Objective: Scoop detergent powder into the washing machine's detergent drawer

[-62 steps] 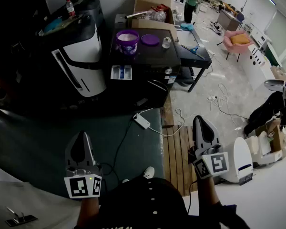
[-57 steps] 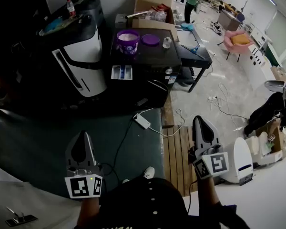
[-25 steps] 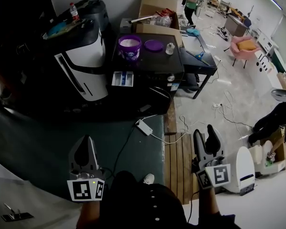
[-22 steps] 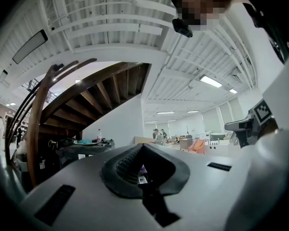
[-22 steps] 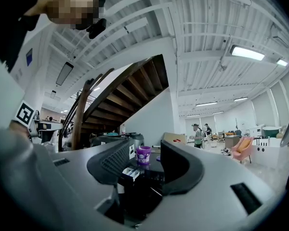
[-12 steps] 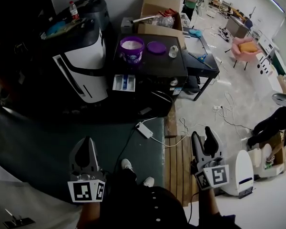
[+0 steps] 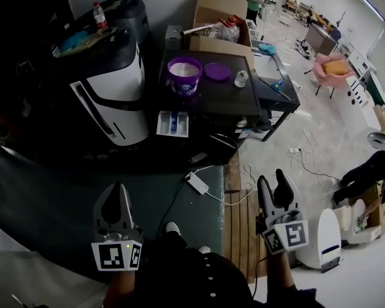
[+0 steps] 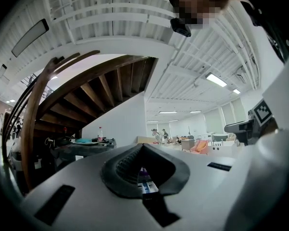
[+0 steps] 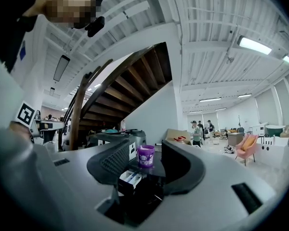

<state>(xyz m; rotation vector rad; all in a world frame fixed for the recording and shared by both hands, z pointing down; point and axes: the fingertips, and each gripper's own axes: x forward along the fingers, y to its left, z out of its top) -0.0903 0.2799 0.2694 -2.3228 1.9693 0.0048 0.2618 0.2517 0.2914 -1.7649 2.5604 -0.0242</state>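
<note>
Detergent tub [image 7: 185, 74]: purple, lid off, white powder showing inside; stands at the rear left of the washing machine's dark top.
Tub lid [image 7: 217, 72]: purple, lying flat just to the right of the tub.
Small white container [image 7: 241, 77]: on the same top, to the right of the lid.
Detergent drawer [image 7: 172, 123]: pulled out from the machine's front, below the tub; compartments exposed, with a blue part in the middle.
Washing machine [image 7: 212, 98]: dark; between a black-and-white appliance [image 7: 112, 101] and a dark table [image 7: 279, 85].
Left gripper [image 7: 117, 188]: well apart from the machine; jaws clenched together, grasping nothing.
Right gripper [image 7: 274, 183]: well apart from the machine; jaws spread and empty, with tub and drawer visible far beyond the gap.
Floor: a white power strip [image 7: 197, 183] with cable lies at the edge of the green mat [image 7: 64, 204], in front of the machine.
Background: a cardboard box [image 7: 215, 5] stands behind the machine.
</note>
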